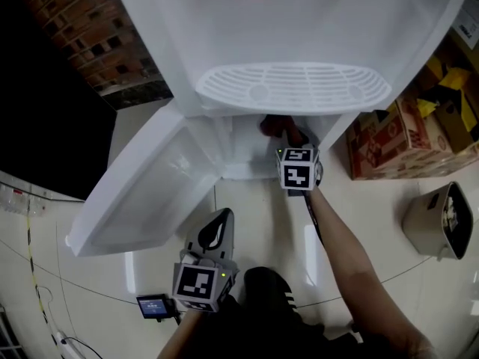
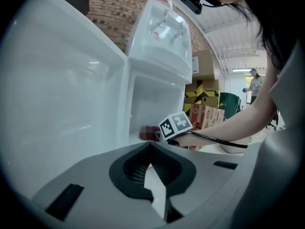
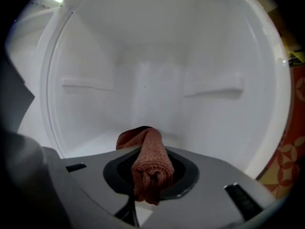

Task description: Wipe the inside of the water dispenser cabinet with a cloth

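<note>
The white water dispenser (image 1: 292, 28) stands with its lower cabinet (image 3: 152, 85) open and its door (image 1: 142, 193) swung out to the left. My right gripper (image 1: 288, 137) reaches into the cabinet mouth, shut on a reddish-brown cloth (image 3: 150, 163) rolled between its jaws; the cloth's front end hangs over the cabinet floor (image 3: 100, 140). The cloth (image 1: 273, 126) shows just inside the opening in the head view. My left gripper (image 1: 213, 234) is held low near the door, outside the cabinet, its jaws together with nothing in them. From the left gripper view, the right gripper's marker cube (image 2: 175, 125) sits at the cabinet opening.
Cardboard boxes (image 1: 408, 129) are stacked right of the dispenser. A beige bin (image 1: 441, 219) stands on the floor at the right. A brick wall (image 1: 90, 28) is at the back left. The drip tray (image 1: 292, 88) overhangs the cabinet. Cables (image 1: 30, 275) lie at the lower left.
</note>
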Available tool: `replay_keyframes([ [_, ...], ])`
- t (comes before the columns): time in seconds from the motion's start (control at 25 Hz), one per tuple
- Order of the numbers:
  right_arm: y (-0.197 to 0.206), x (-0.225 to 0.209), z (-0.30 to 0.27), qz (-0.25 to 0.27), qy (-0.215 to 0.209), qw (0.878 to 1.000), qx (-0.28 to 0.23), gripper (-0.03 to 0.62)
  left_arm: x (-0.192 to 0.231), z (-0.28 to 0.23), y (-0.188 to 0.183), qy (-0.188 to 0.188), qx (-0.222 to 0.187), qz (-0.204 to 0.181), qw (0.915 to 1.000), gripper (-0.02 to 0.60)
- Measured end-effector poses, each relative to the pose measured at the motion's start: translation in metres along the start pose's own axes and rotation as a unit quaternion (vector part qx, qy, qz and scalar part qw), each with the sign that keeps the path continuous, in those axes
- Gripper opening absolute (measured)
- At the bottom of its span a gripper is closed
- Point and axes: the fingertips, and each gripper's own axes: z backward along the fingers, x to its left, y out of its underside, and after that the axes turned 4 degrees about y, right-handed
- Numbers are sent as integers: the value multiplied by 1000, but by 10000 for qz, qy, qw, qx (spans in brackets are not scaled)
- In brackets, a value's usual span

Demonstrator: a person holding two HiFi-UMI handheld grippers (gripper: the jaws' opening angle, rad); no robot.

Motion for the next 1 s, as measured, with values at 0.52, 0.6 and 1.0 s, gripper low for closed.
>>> replay_keyframes([
  [0.52,-27,82,57,-364,-729,9955,-490,83,-1,3,-5,-44,-48,2,10000,-20],
  [0.6,-23,107,63,-308,-994,9936,-448,83,-4,3,-5,-7,-41,-26,10000,-20],
  [1.0,13,21,52,-642,156,9978,-2,84,-1,6,-3,-52,-35,52,10000,-20],
])
